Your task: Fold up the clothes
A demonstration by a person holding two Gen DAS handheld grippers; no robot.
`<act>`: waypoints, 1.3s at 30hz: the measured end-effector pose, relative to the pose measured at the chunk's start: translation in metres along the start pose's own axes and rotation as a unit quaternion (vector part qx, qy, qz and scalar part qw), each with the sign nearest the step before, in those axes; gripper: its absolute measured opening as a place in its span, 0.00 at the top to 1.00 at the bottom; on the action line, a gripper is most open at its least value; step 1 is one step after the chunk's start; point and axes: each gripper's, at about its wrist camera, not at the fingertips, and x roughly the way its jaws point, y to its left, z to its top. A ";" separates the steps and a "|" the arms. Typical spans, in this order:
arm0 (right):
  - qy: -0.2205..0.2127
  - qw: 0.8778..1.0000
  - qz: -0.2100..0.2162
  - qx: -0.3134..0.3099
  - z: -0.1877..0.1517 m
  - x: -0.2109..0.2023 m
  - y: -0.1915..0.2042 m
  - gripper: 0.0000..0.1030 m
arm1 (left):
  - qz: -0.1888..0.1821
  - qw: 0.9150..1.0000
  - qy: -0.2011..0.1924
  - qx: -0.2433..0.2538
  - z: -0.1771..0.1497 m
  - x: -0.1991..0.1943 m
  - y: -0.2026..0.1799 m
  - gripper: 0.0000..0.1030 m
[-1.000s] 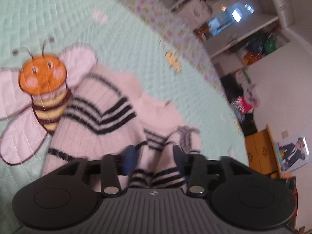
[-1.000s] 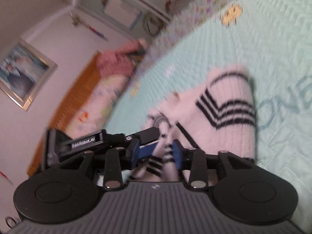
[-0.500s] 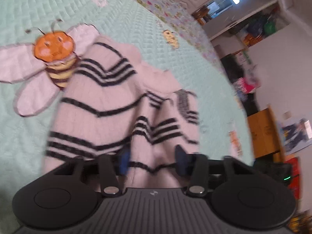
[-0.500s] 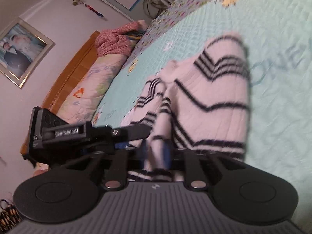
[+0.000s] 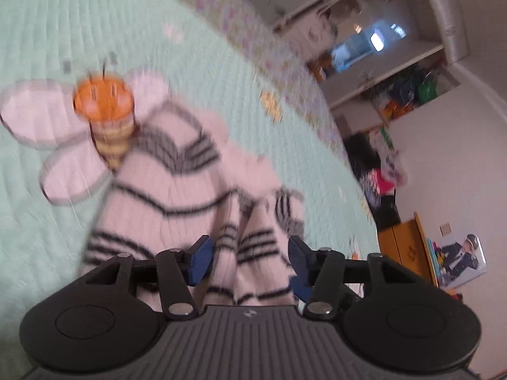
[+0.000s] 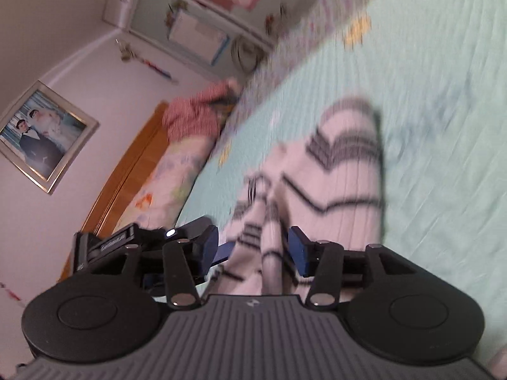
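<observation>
A white knit sweater with black stripes (image 5: 177,186) lies bunched on the mint quilt (image 5: 63,25), one edge over the bee picture (image 5: 104,117). My left gripper (image 5: 250,261) sits low over its near end. The jaws are opening, and a striped fold lies between the blue pads, which no longer pinch it. In the right wrist view the sweater (image 6: 345,171) runs away from my right gripper (image 6: 253,248). Those jaws are also opening, around a loose ridge of fabric with a gap beside it. The left gripper's black body (image 6: 111,242) shows close on the left.
A wooden headboard (image 6: 126,171), a patterned pillow (image 6: 177,171) and a red-pink garment (image 6: 196,114) are at the bed's head. Past the bed's far edge are cluttered shelves (image 5: 396,63) and an orange cabinet (image 5: 405,243). Open quilt (image 6: 443,95) lies right of the sweater.
Both pairs of jaws have spread apart; half a second ago the right one was pinched on a fold. Both views have shifted sideways and are blurred by motion.
</observation>
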 end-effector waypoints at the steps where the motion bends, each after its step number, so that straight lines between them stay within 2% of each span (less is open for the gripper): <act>1: -0.005 1.000 0.014 0.000 0.001 -0.006 0.003 0.50 | -0.014 1.000 -0.004 -0.001 0.000 -0.006 -0.003 0.45; 4: 0.018 0.995 0.085 0.041 0.000 -0.002 0.002 0.51 | -0.073 0.997 0.024 -0.008 -0.004 -0.008 -0.007 0.43; 5: 0.027 0.992 0.108 0.055 -0.002 0.001 0.001 0.51 | -0.065 0.997 0.031 -0.008 -0.007 -0.003 -0.007 0.40; 8: 0.059 0.995 0.039 0.068 -0.010 0.027 -0.013 0.53 | -0.006 0.999 0.044 -0.027 -0.015 0.018 0.009 0.39; 9: 0.069 0.995 0.016 0.072 -0.013 0.036 -0.018 0.67 | 0.013 0.998 0.047 -0.044 -0.016 0.025 0.020 0.41; 10: 0.079 0.994 -0.006 0.076 -0.015 0.044 -0.022 1.00 | 0.012 0.997 0.044 -0.056 -0.018 0.028 0.028 0.47; 11: 0.076 0.993 -0.026 0.085 -0.018 0.046 -0.030 1.00 | 0.011 0.998 0.043 -0.054 -0.017 0.029 0.027 0.47; 13: 0.075 0.993 -0.013 0.095 -0.017 0.044 -0.033 1.00 | 0.011 0.998 0.049 -0.042 -0.014 0.028 0.021 0.45; 15: 0.078 0.993 0.001 0.083 -0.012 0.040 -0.028 0.92 | 0.004 0.998 0.055 -0.040 -0.007 0.024 0.016 0.45; 18: 0.043 0.996 0.037 0.063 0.003 0.025 -0.020 0.64 | -0.026 0.999 0.021 -0.041 0.007 0.007 0.017 0.43; 19: 0.026 0.997 0.044 0.061 0.008 0.020 -0.018 0.57 | -0.019 0.999 -0.002 -0.039 0.015 0.000 0.019 0.39; 20: 0.009 0.998 0.032 0.061 0.017 0.015 -0.021 0.55 | -0.010 0.999 -0.026 -0.036 0.023 -0.007 0.021 0.33; 22: -0.024 0.998 0.007 0.060 0.035 0.005 -0.028 0.49 | 0.038 0.997 -0.063 -0.026 0.038 -0.013 0.030 0.32; 25: -0.031 0.997 -0.065 0.041 0.056 0.006 -0.042 0.46 | 0.087 0.993 -0.073 -0.033 0.060 -0.005 0.050 0.32; 28: 0.012 0.996 -0.078 0.037 0.065 0.028 -0.055 0.44 | 0.084 0.994 -0.051 -0.042 0.075 0.016 0.063 0.32; 31: 0.035 0.997 -0.062 0.019 0.069 0.042 -0.060 0.44 | 0.068 0.996 -0.026 -0.046 0.080 0.036 0.067 0.32; 34: 0.056 0.997 -0.036 0.033 0.074 0.059 -0.064 0.44 | 0.043 0.998 -0.005 -0.048 0.080 0.050 0.073 0.32; 39: 0.088 0.995 0.004 0.044 0.084 0.065 -0.072 0.46 | -0.002 0.999 0.003 -0.044 0.083 0.057 0.085 0.31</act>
